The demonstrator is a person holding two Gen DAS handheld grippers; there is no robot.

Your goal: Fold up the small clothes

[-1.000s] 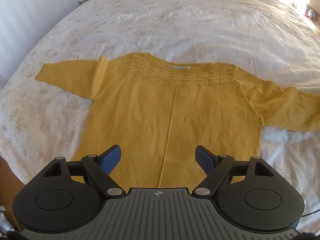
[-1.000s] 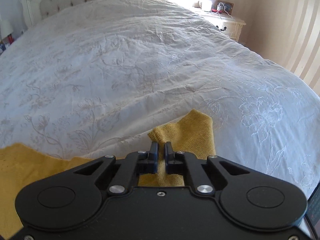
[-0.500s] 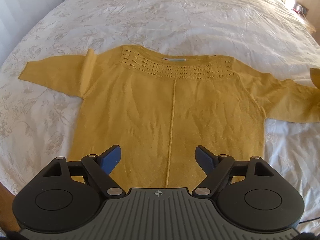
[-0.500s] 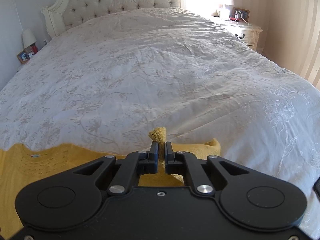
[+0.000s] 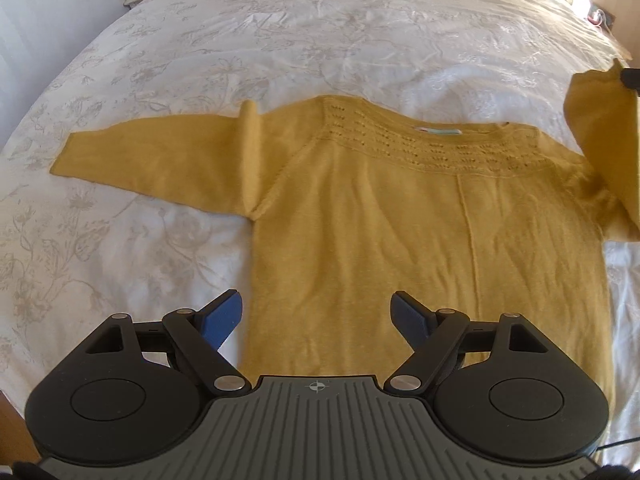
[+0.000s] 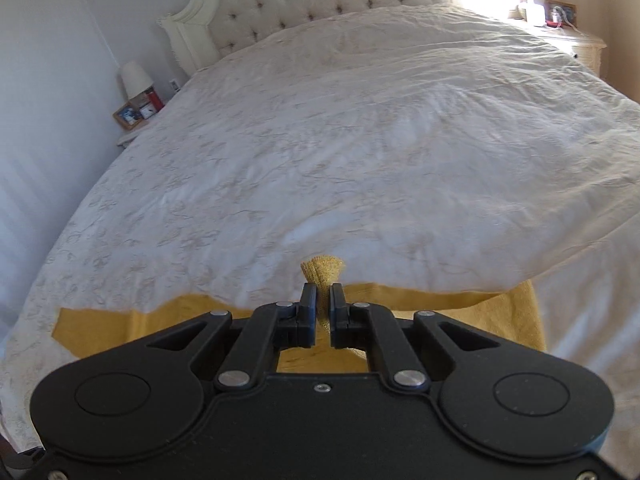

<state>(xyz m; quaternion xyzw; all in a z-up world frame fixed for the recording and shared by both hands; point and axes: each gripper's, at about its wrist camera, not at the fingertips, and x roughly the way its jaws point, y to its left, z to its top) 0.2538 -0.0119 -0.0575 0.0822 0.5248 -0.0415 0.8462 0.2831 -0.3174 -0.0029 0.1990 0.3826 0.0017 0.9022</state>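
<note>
Yellow sweater (image 5: 400, 240) lies flat on the bed (image 5: 280, 40), body and left sleeve (image 5: 152, 156) spread, so the folding has only begun. The right hand-held gripper (image 6: 323, 300) is clamped on the right sleeve cuff (image 6: 322, 270); a second ago the cuff lay low, now it is lifted toward the body. The left hand-held gripper (image 5: 318, 312) stands apart, empty, now nearer the left side.

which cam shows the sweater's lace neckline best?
Left wrist view: the mustard-yellow knitted sweater lies spread flat on the white embroidered bedspread, its openwork neckline fully in frame. Right wrist view shows only strips of yellow knit and the cuff pinched in the right gripper.
</note>
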